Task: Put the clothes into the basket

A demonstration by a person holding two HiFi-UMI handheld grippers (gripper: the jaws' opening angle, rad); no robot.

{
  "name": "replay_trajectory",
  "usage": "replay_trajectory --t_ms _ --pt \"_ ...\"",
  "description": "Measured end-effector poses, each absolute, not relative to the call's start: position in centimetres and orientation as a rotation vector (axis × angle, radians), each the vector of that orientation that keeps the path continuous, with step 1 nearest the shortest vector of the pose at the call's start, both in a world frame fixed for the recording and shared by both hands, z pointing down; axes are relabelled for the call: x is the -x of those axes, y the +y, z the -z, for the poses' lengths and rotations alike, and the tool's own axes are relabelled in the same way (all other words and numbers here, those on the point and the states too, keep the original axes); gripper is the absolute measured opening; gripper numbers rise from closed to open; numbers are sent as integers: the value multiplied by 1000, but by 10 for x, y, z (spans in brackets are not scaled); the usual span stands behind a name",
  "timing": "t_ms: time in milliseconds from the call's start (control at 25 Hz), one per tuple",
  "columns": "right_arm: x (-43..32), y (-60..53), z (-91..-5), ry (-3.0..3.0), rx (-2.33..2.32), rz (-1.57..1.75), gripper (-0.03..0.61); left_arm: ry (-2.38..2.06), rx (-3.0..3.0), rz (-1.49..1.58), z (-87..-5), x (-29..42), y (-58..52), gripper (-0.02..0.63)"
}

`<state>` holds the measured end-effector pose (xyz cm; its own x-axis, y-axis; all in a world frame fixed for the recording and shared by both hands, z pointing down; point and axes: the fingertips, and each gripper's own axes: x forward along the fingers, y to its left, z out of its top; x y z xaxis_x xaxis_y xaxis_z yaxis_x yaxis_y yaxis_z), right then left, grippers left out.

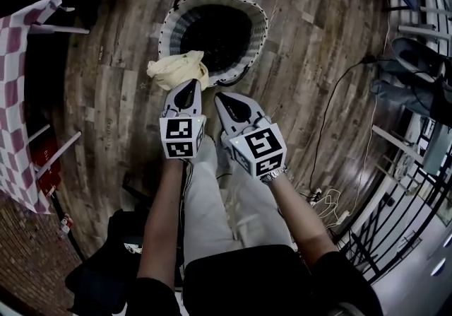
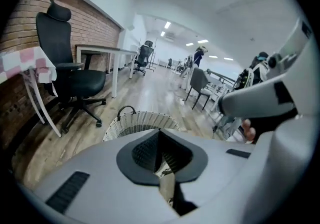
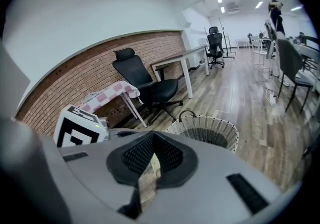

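1. Spreading across the whole head view is a wood-plank floor point(image 1: 106, 109), seen from steeply above.
2. The person's legs point(image 1: 212, 208) in pale trousers fill the lower centre, with both forearms reaching up the frame.
3. A round woven basket point(image 1: 258, 21) with a dark inside stands on the floor at upper centre. It also shows beyond the jaws in the left gripper view point(image 2: 131, 125) and the right gripper view point(image 3: 205, 125).
4. A table under a red-and-white checked cloth point(image 1: 18, 60) runs along the left edge.
5. A black office chair point(image 2: 70, 67) stands by a brick wall at the left of the left gripper view.
6. The left gripper point(image 1: 188, 85) points up the frame toward the basket. Its jaws are pressed together point(image 2: 160, 148), pinching the near edge of the cloth.
7. The right gripper point(image 1: 223, 100) sits just beside it to the right, near the basket's lower rim. Its jaws are pressed together too point(image 3: 152, 150), with nothing between them.
8. The yellow cloth point(image 1: 180, 69) is bunched at the left gripper's tip and overlaps the basket's lower left rim.
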<state>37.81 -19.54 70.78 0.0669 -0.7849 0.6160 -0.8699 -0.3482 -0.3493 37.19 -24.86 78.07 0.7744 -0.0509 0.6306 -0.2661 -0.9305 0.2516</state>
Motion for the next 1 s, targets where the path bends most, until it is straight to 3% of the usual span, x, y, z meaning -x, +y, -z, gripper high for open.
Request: replay_trajectory --t_ms 520,1000 --pt "-385 -183 -614 -1716 -2427 -1099 9 -393 -2744 -598 -621 -368 -240 14" --pt "-404 -197 -455 -1816 -2527 -719 9 -492 -2869 -316 -458 -374 -256 14"
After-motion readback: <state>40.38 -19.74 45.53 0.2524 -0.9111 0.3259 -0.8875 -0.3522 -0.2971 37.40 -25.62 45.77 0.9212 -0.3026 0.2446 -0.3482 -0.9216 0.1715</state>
